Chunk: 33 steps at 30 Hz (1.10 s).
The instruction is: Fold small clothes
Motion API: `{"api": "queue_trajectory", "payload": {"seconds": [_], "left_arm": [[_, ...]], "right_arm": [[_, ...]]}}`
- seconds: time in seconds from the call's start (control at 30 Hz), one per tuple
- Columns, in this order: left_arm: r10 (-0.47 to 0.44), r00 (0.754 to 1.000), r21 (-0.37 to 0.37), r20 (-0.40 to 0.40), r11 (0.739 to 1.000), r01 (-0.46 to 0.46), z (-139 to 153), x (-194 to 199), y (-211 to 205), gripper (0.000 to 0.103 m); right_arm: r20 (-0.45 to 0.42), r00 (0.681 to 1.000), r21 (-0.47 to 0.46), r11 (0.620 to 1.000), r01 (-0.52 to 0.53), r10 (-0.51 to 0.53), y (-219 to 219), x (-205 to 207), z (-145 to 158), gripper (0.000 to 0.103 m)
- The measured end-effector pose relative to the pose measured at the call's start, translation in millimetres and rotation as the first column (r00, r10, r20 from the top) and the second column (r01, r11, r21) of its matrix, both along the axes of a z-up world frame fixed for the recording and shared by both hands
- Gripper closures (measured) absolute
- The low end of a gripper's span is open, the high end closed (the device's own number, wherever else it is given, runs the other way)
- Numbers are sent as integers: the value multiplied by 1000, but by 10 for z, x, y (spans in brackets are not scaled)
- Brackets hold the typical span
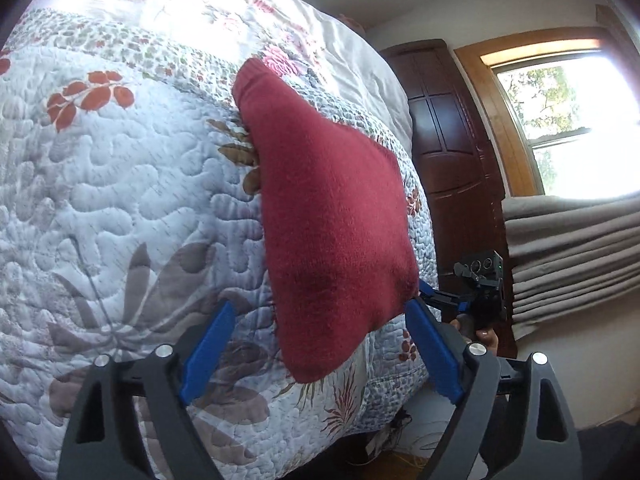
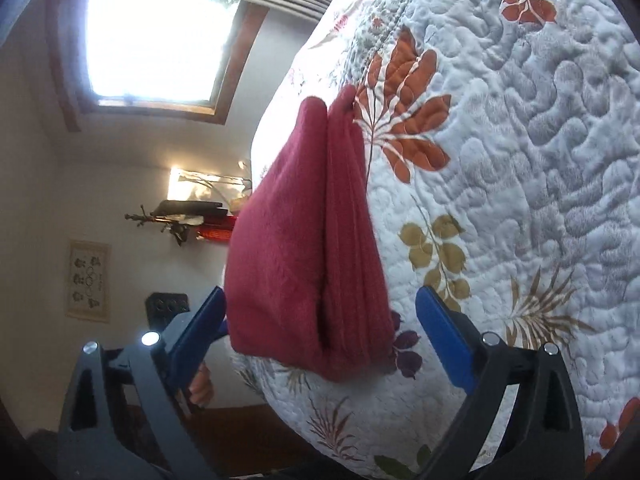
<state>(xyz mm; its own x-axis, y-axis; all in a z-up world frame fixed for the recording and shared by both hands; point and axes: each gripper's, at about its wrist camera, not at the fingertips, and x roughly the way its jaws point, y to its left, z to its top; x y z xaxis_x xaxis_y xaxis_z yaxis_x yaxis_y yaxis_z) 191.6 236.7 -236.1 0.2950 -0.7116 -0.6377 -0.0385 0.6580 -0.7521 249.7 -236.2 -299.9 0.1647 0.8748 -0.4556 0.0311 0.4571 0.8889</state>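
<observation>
A dark red knitted cloth (image 1: 332,220) lies folded on the floral quilt (image 1: 120,200), close to the bed's edge. In the right wrist view the red cloth (image 2: 304,248) shows two thick folded layers with a crease between them. My left gripper (image 1: 322,344) is open, and its blue pads (image 1: 210,344) stand wide apart on either side of the cloth's near end. My right gripper (image 2: 320,336) is open too, its pads well clear of the cloth's sides. The right gripper (image 1: 480,288) also shows in the left wrist view, at the cloth's right corner, held by a hand (image 1: 482,334).
The quilt (image 2: 520,160) drops off at the bed's edge just beyond the cloth. A dark wooden cabinet (image 1: 452,140), a window (image 1: 560,120) and stacked grey folded fabric (image 1: 572,256) stand past the bed. A wall shelf (image 2: 192,216) with small items hangs across the room.
</observation>
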Motion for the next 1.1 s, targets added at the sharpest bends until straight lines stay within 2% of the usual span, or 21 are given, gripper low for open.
{"api": "queue_trajectory", "payload": {"seconds": [0.17, 0.37, 0.57, 0.73, 0.8, 0.87, 0.97, 1.03, 1.1], "left_arm": [[1, 996, -125, -89, 992, -12, -266, 177, 5, 14], [-35, 990, -184, -135, 983, 9, -511, 324, -123, 14], [-102, 989, -214, -104, 974, 78, -567, 345, -356, 14], [-126, 987, -245, -101, 965, 98, -588, 393, -446, 10], [-118, 987, -259, -105, 962, 88, -628, 411, -444, 10], [-108, 987, -272, -118, 960, 73, -684, 419, -435, 10], [-107, 986, -283, -124, 957, 69, -696, 418, -440, 9], [-128, 986, -288, -110, 953, 91, -680, 413, -472, 10], [-138, 984, -266, -112, 958, 105, -704, 428, -489, 20]], "right_arm": [[-103, 993, 134, 990, -37, 51, 72, 693, -356, 6], [-121, 980, 175, 975, -135, 157, 457, 1180, -661, 6], [-98, 977, 165, 971, -174, 191, 593, 1258, -611, 3], [-22, 969, 198, 951, -237, 246, 761, 1234, -328, 4], [-49, 968, 193, 953, -233, 246, 835, 1298, -397, 4], [-86, 971, 229, 953, -200, 225, 868, 1352, -478, 4], [-51, 967, 295, 929, -225, 251, 925, 1300, -424, 4], [-51, 962, 266, 932, -247, 269, 1017, 1349, -480, 8], [-85, 963, 291, 931, -220, 254, 1011, 1378, -569, 9]]}}
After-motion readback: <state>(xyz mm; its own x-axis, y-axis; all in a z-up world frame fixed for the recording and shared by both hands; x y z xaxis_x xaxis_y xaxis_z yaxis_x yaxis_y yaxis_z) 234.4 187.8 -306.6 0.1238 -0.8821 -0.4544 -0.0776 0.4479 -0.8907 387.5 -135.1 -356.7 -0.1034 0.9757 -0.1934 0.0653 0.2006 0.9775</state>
